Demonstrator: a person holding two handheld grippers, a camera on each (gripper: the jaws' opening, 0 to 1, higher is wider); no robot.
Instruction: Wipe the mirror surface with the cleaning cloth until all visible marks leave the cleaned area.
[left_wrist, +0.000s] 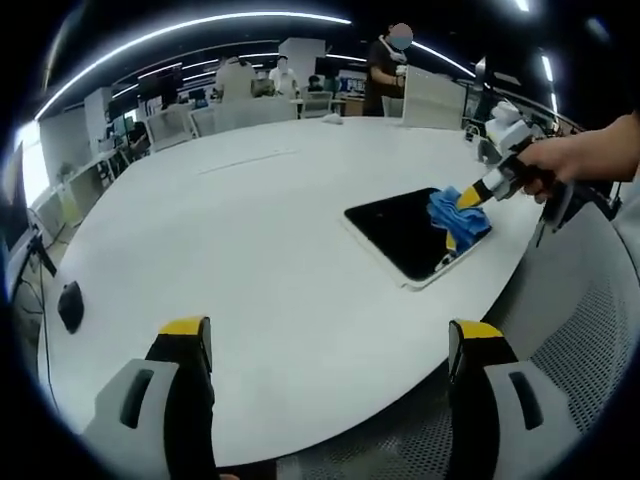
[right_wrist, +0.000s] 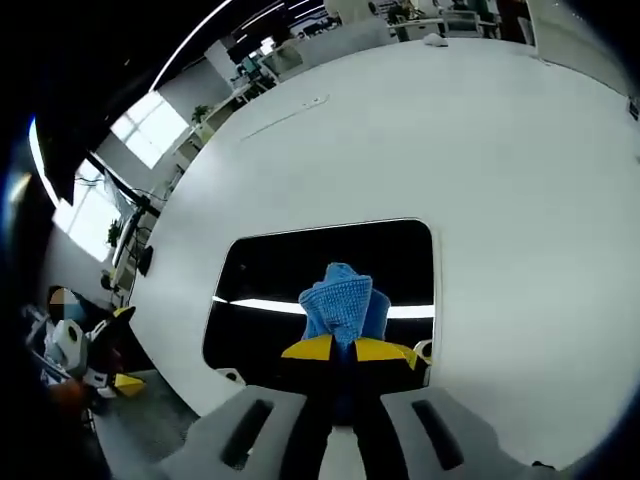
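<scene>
In my right gripper view, my right gripper (right_wrist: 345, 349) has its jaws pinched together on the one blue cleaning cloth (right_wrist: 342, 300), pressing it onto the one mirror (right_wrist: 270, 270). The cloth bunches up ahead of my yellow tips and hides the mirror patch under it, so I cannot tell whether marks sit there. The glass reads dark, with a bright strip of ceiling light reflected across it; I can make out no marks on the rest. The mirror's near edge is cut off behind my own jaws.

In my left gripper view, my left gripper (left_wrist: 330, 345) hangs over the near edge of the white counter (left_wrist: 250, 250), its jaws spread wide apart with nothing between them. From here the mirror (left_wrist: 400, 230) lies flat toward the counter's right edge, the cloth (left_wrist: 458, 215) on its far right corner, my right gripper (left_wrist: 478, 194) closed on it and my hand (left_wrist: 585, 160) behind. A small dark object (left_wrist: 70, 305) sits at the counter's left edge, too small to identify. Far across the room stand desks and a few people (left_wrist: 383, 70), blurred and hard to count.

My left gripper (right_wrist: 110, 350) also peeks in at the lower left of the right gripper view, mostly cut off.
</scene>
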